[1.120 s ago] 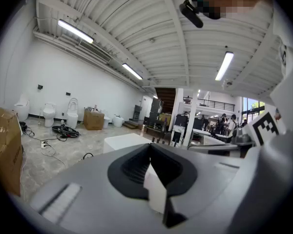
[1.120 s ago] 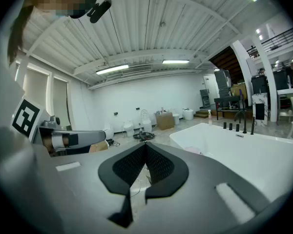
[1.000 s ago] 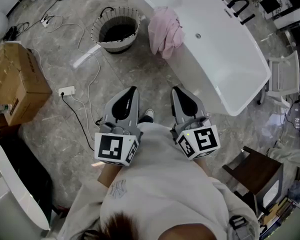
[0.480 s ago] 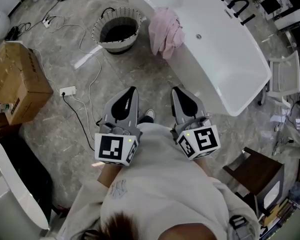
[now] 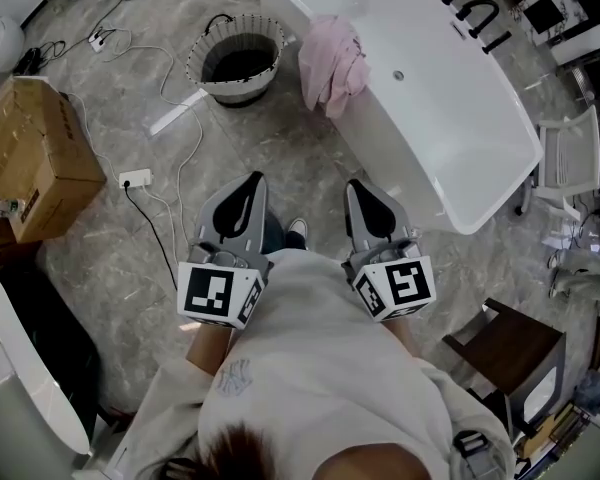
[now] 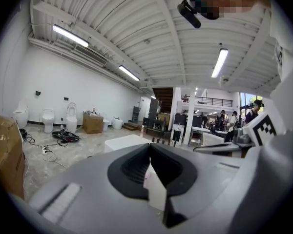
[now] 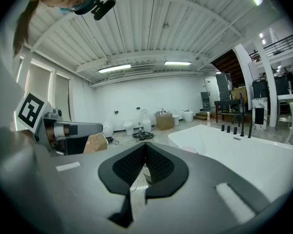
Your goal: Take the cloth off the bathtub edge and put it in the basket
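Observation:
A pink cloth [image 5: 332, 60] hangs crumpled over the near rim of the white bathtub [image 5: 450, 118], towards its left end. The round woven basket [image 5: 237, 60] with a dark inside stands on the floor just left of the cloth. My left gripper [image 5: 252, 180] and right gripper [image 5: 360, 186] are held side by side close to my body, well short of both. Both point towards the tub. The left gripper [image 6: 150, 145] is shut with nothing between its jaws. The right gripper [image 7: 145, 145] is also shut and empty, with the tub [image 7: 234, 150] ahead on its right.
A cardboard box [image 5: 35, 158] sits at the left. A power strip [image 5: 133, 180] and white cables trail over the marble floor between box and basket. A white chair [image 5: 570, 158] and a dark wooden stool [image 5: 505, 353] stand at the right. Another white tub [image 5: 20, 368] lies at the lower left.
The left gripper has edged slightly to the left in the head view. The right gripper, cloth and basket are where they were.

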